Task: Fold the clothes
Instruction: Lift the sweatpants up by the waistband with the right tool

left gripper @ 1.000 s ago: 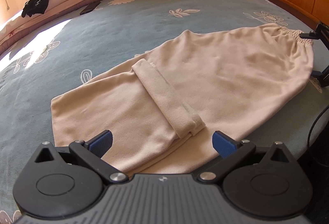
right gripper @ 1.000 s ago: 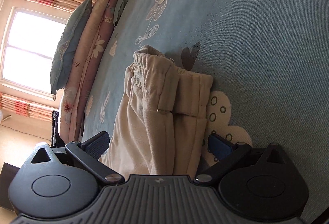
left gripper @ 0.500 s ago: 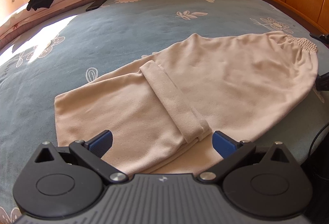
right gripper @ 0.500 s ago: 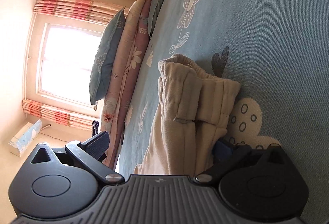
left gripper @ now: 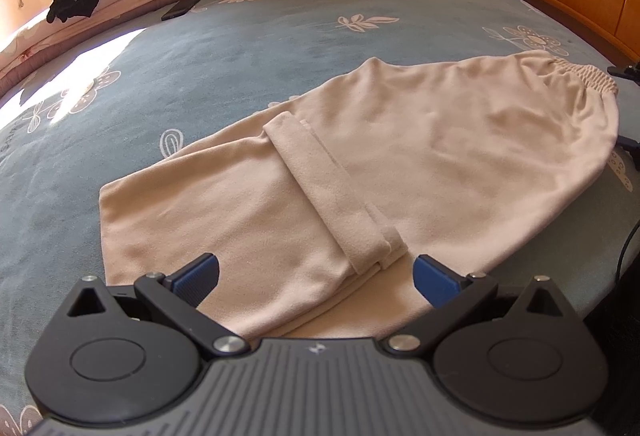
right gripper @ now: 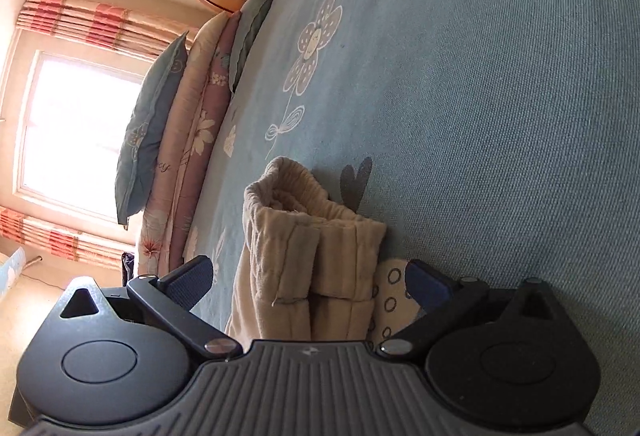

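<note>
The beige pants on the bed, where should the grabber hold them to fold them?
Probably the elastic waistband. It is the thick, bunched end of the beige pants, raised slightly off the blue bedsheet, and it sits between the open right gripper. Come in from that end, level with the bed, and pinch all the layers.

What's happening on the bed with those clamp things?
A person is folding a pair of beige trousers on a blue flowered bedspread, using a hand-held gripper in each hand. The legs are already folded back over the upper part. The left gripper sits open at the folded end, and the right gripper sits open at the elastic waistband. Neither has closed on the cloth yet.
</note>
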